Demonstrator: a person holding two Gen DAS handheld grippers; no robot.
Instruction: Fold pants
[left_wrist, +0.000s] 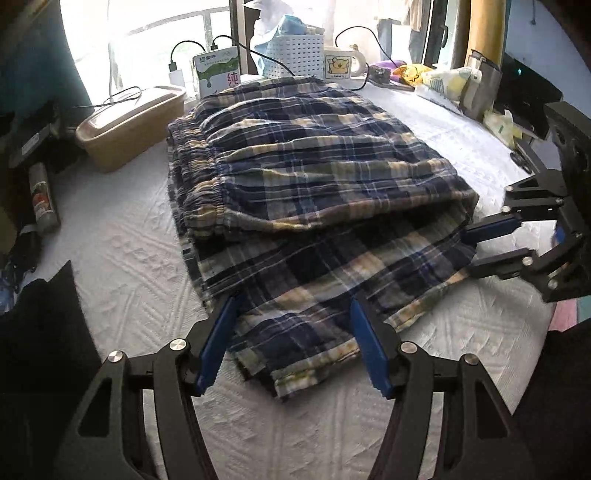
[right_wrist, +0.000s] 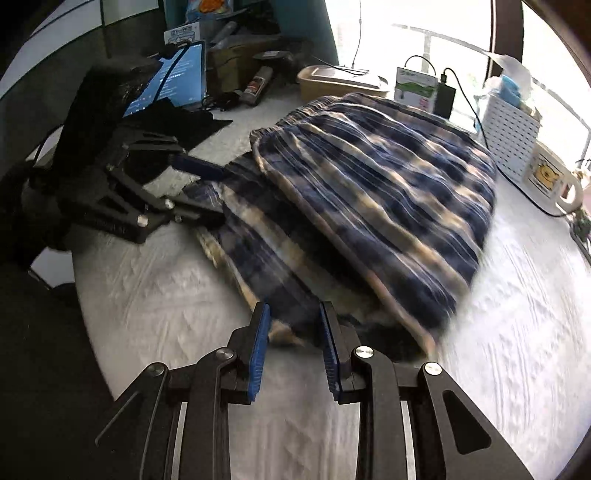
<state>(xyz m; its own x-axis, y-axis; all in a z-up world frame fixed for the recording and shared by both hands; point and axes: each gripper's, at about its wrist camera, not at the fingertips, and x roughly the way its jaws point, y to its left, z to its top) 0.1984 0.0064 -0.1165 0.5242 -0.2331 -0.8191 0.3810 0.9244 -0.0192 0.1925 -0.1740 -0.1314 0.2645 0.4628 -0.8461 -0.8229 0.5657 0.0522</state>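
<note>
With plaid pants (left_wrist: 314, 206) half-folded mid-frame on the white table (left_wrist: 122, 258), the spread left gripper (left_wrist: 291, 343) and narrower right gripper (right_wrist: 293, 350), neither visibly pinching cloth, risk dragging the stacked layers askew.

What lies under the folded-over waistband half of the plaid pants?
Under the waistband half of the plaid pants lie the leg ends, sticking out toward the left gripper, on the white quilted cover. How far the legs reach beneath is covered.
</note>
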